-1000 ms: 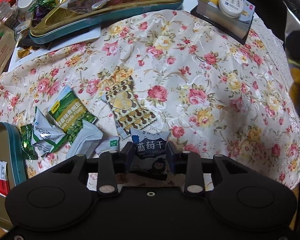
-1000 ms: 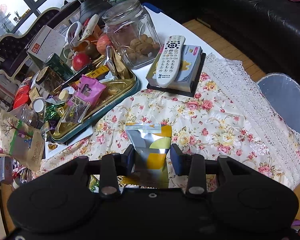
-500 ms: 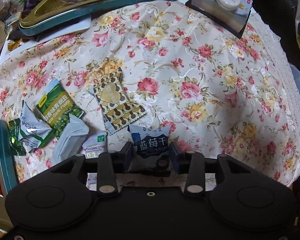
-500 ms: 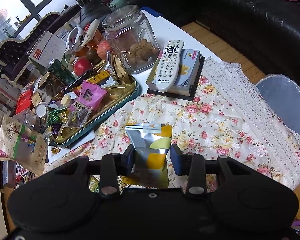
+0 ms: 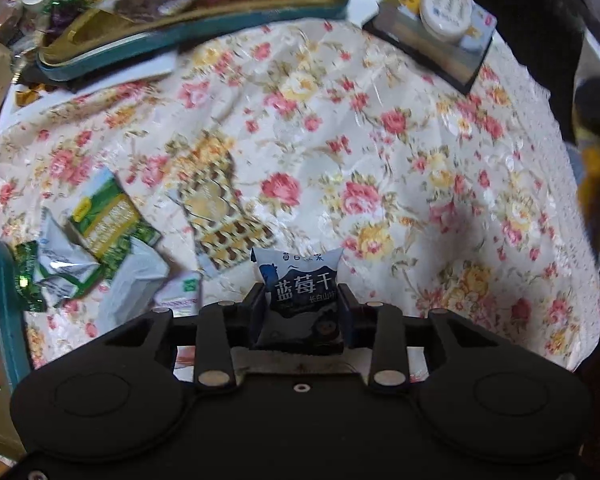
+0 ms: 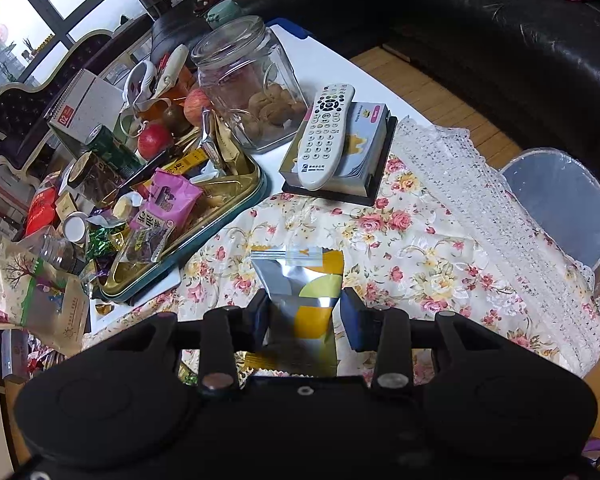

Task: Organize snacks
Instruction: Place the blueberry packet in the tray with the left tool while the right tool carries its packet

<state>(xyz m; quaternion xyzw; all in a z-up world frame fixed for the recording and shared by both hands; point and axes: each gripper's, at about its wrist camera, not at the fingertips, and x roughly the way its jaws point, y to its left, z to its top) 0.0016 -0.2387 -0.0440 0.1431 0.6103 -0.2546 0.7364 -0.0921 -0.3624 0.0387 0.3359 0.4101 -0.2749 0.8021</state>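
- left gripper (image 5: 301, 304) clamps a small blue-and-white blueberry snack packet (image 5: 299, 280) above the floral tablecloth (image 5: 380, 152).
- right gripper (image 6: 305, 312) grips a silver-and-yellow foil pouch (image 6: 306, 280).
- farther off, a gold oval tin tray (image 6: 204, 216) holds loose snacks.

A blue-and-white dried blueberry packet (image 5: 300, 280) stands upright, pinched at both sides above a floral cloth. A silver-and-yellow foil pouch (image 6: 304, 292) (crimped top edge facing away) is held the same way. Farther left lie a brown-and-gold patterned packet (image 5: 220, 216), a green garlic-flavor packet (image 5: 108, 212) and crumpled white wrappers (image 5: 100, 276), overlapping each other.
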